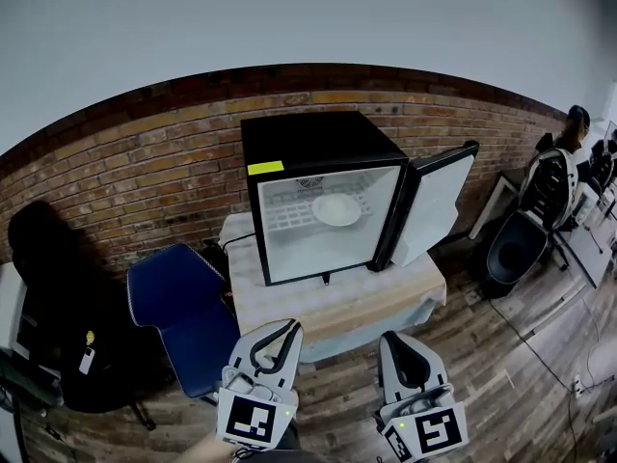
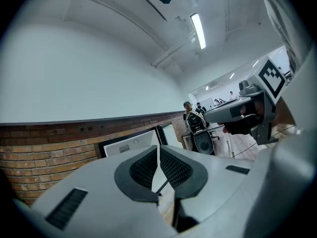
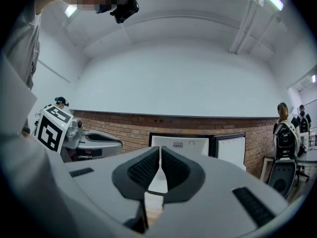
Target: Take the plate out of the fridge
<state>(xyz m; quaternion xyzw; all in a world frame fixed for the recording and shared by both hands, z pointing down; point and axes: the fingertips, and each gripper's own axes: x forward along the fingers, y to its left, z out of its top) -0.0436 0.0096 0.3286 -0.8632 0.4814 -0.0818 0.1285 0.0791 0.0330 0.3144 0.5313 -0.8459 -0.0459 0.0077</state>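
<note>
A brick wall is seen running across the back of the head view. Against it, at twelve o'clock from both grippers, a small black fridge is stood on a cloth-covered tabletop. At nine o'clock from the tabletop a blue chair is parked. The fridge door is found swung wide open toward three o'clock, so the white interior is laid bare and the opening step can be judged as done. Down at six o'clock of the view, the left gripper and the right gripper are held side by side, short of the tabletop's near edge and well apart from the fridge, both pointed at it. In the left gripper view the jaws are seen brought together with nothing between them. The same is shown in the right gripper view: jaws closed, pads meeting, empty. The plate, white and round, is lying flat on the grid shelf in the upper half of the fridge, toward the three o'clock side of the compartment, untouched. Progress is judged early. Access is cleared, but the fridge is not yet reached, the jaws are yet to be opened, and the plate is yet to be gripped, lifted off the shelf and drawn out through the doorway.
</note>
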